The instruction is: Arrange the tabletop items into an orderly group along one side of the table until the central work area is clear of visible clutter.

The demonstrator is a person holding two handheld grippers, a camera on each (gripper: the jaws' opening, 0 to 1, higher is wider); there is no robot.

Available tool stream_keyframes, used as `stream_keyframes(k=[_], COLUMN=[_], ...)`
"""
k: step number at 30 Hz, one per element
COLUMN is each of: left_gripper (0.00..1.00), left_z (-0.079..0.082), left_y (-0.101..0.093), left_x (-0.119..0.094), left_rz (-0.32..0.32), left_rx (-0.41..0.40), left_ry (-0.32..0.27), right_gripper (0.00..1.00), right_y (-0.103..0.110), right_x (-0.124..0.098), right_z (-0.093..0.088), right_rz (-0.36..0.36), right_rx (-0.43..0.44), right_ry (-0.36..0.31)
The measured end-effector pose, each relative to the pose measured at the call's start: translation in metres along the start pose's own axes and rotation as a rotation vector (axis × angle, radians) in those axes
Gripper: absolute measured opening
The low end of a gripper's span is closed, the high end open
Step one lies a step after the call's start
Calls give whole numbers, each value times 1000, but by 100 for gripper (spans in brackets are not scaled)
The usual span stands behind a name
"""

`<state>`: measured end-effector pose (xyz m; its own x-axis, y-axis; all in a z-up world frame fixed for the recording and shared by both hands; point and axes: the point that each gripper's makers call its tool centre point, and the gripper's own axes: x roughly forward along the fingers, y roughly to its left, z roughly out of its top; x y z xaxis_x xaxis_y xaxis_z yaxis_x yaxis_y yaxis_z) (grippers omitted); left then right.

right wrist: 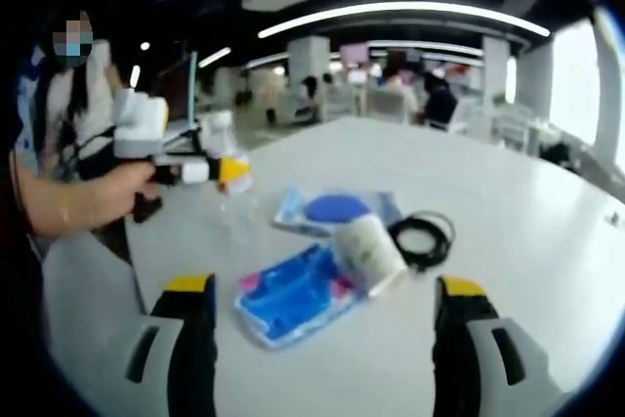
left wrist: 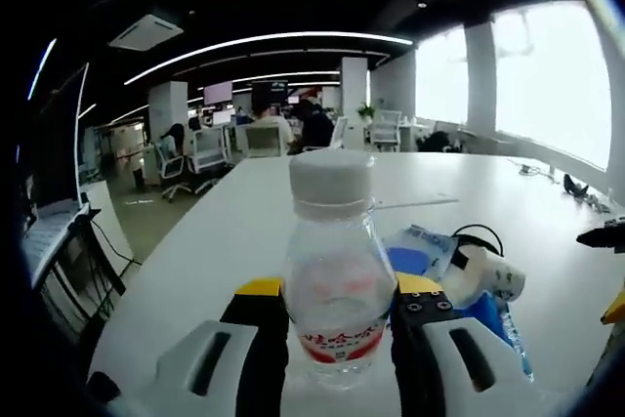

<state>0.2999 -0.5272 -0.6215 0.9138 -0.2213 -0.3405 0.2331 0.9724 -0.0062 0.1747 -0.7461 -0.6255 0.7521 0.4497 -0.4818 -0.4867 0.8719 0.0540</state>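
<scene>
Clear plastic — a water bottle (left wrist: 335,271) with a white cap and red label stands upright, pinched between my left tool's (left wrist: 337,324) jaws, near the white surface's (left wrist: 244,212) edge on that side. My right tool (right wrist: 325,314) hangs released, jaws wide apart, over the clutter in the middle: a blue packet (right wrist: 291,293), a white roll (right wrist: 368,253) touching it, a black cable coil (right wrist: 423,238) just beside. That packet lies straight ahead of the right tool — its long axis slanting across the gap — so I judge the right the nearer one.
</scene>
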Motion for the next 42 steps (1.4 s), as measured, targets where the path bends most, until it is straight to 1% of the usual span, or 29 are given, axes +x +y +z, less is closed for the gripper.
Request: stream_keyframes(k=[8, 14, 18, 20, 30, 35, 40, 42], left_gripper=[38, 38, 38, 38, 38, 38, 38, 38], left_z=[6, 8, 12, 13, 21, 20, 17, 16], left_y=[16, 21, 24, 26, 34, 44, 45, 47], left_x=[28, 47, 57, 62, 88, 98, 106, 111], left_rz=[10, 2, -1, 0, -10, 6, -6, -6], left_rx=[3, 7, -7, 0, 16, -25, 6, 0], left_ry=[-7, -15, -20, -24, -34, -34, -28, -26], right_gripper=[89, 89, 89, 89, 89, 89, 89, 89], right_y=[-7, -11, -10, -10, -16, -18, -19, -18], right_x=[9, 19, 27, 32, 51, 57, 61, 63], right_z=[5, 8, 13, 14, 24, 24, 20, 18], right_rz=[-4, -2, 15, 20, 25, 25, 24, 28], right_rx=[-6, -10, -13, -20, -15, -16, -16, -19], right_ry=[6, 15, 14, 21, 10, 17, 36, 45])
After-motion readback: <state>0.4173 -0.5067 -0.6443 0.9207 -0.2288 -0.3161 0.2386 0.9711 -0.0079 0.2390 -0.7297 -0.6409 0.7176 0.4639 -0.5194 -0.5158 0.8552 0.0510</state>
